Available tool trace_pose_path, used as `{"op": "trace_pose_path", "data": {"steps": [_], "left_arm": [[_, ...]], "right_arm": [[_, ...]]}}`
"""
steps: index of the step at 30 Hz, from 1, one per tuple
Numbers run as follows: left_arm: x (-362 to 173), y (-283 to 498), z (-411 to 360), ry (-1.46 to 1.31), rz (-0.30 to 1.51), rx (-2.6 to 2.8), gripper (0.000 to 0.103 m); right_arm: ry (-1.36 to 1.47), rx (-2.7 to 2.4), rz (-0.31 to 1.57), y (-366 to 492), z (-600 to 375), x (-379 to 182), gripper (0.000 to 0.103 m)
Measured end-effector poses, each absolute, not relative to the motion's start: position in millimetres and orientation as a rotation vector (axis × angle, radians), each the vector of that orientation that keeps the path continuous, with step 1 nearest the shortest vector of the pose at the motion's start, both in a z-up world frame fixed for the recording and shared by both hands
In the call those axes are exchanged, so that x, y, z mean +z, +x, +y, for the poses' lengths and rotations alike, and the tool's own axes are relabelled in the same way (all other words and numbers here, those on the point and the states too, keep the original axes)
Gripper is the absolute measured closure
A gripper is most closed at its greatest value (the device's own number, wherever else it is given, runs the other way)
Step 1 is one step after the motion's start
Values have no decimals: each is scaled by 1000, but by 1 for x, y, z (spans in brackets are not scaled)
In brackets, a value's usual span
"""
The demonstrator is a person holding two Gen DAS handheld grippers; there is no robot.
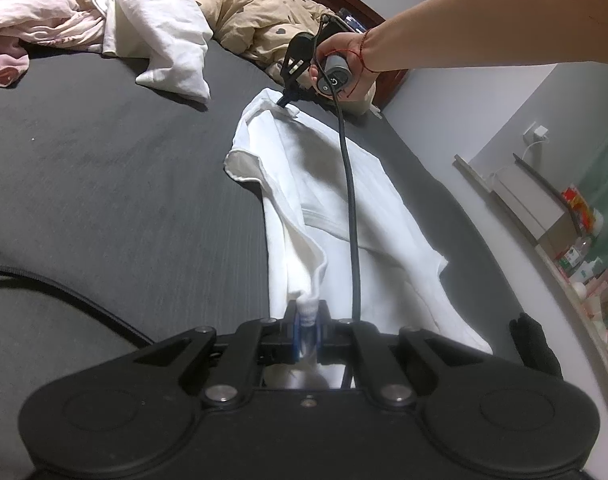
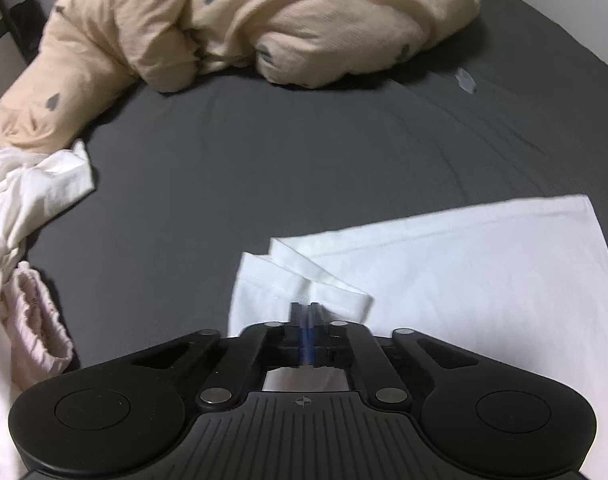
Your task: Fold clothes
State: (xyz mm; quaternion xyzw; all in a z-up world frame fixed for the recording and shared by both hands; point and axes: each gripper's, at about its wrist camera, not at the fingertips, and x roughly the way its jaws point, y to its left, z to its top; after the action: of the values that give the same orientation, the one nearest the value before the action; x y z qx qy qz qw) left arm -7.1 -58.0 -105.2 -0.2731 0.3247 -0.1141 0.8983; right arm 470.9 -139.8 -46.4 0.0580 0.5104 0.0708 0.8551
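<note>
Left wrist view shows the white shirt (image 1: pixel 336 200) stretched along the grey bed (image 1: pixel 103 168). Your left tool (image 1: pixel 307 316) pinches one end, your right tool (image 1: pixel 283 101) is pressed together on the far edge; lift both evenly, keeping the cloth taut.

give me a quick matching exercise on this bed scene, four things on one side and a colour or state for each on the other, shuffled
Things:
1. white shirt
2. duvet
3. sheet
4. left tongs

Colour or state:
A. dark grey, spread under everything
B. beige with dark hearts, bunched up
C. shut on a bunched bit of white cloth
D. lying stretched out, partly folded over itself

Pairs: 1-D, 2-B, 3-A, 4-C
</note>
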Motion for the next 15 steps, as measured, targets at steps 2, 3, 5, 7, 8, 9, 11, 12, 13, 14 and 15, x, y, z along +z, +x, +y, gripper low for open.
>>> {"op": "trace_pose_path", "data": {"steps": [2, 3, 5, 7, 8, 9, 11, 12, 13, 14, 15], "left_arm": [[-105, -7, -59, -562, 672, -236, 96], [-105, -8, -59, -560, 671, -236, 96], [-104, -8, -60, -555, 670, -237, 96], [-104, -9, -60, -552, 670, -238, 96], [-104, -9, -60, -550, 671, -240, 96], [-104, -9, -61, -548, 671, -242, 96], [-104, -9, -61, -546, 671, -243, 96], [-104, -9, -61, -546, 671, -243, 96], [-104, -9, -60, -547, 672, -243, 96], [-104, -8, -60, -549, 673, -242, 96], [-104, -8, -60, -549, 673, -242, 96]], "right_arm": [[117, 170, 1063, 470, -137, -41, 103], [115, 179, 1060, 470, -135, -38, 103], [124, 181, 1069, 470, -134, -34, 103], [132, 143, 1111, 472, -135, -33, 102], [95, 122, 1102, 471, -133, -32, 102], [59, 100, 1093, 470, -131, -31, 101], [35, 74, 1106, 470, -131, -33, 93], [52, 70, 1117, 470, -132, -35, 81], [77, 74, 1121, 470, -134, -36, 73], [101, 76, 1124, 470, -136, -37, 54], [115, 77, 1122, 470, -136, -38, 46]]}}
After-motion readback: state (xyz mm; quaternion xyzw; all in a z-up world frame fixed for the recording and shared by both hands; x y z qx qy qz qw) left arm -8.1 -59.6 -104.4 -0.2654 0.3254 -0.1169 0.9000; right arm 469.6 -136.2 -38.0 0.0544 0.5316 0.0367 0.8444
